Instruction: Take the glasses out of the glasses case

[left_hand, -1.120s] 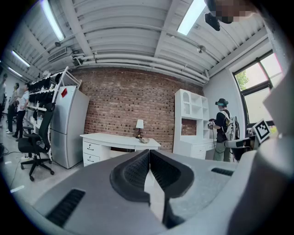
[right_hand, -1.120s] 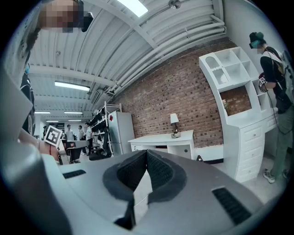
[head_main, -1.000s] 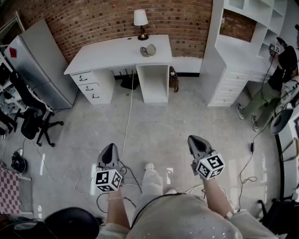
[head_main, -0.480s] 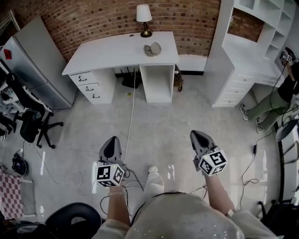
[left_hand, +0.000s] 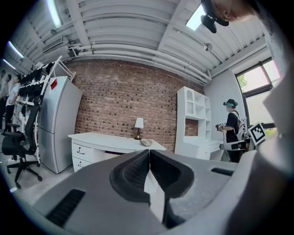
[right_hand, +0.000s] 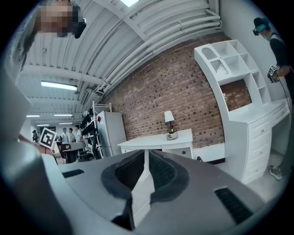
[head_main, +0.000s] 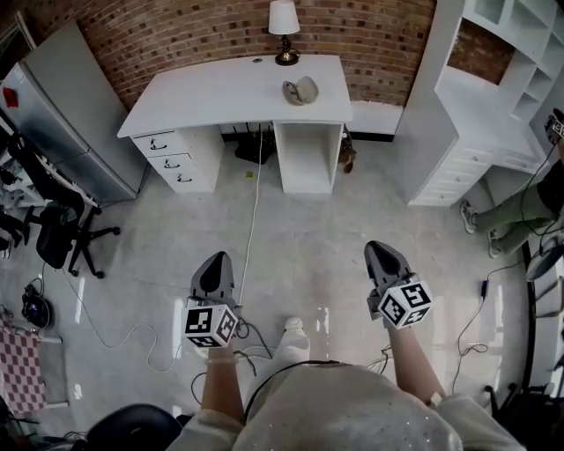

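The glasses case (head_main: 300, 90) lies near the back right corner of the white desk (head_main: 203, 92), just beside the lamp (head_main: 284, 26), far from both grippers; the left gripper (head_main: 214, 260) and right gripper (head_main: 379, 251) have jaws squeezed together, holding nothing; feet might trip on the floor cable (head_main: 254, 211); closed jaws may push the case off or bump the lamp.

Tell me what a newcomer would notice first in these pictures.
The two marker-cubed grippers, left gripper and right gripper, held out over the grey floor, both empty. Beyond them, the white desk against the brick wall, with the glasses case near its right end and a lamp behind it.
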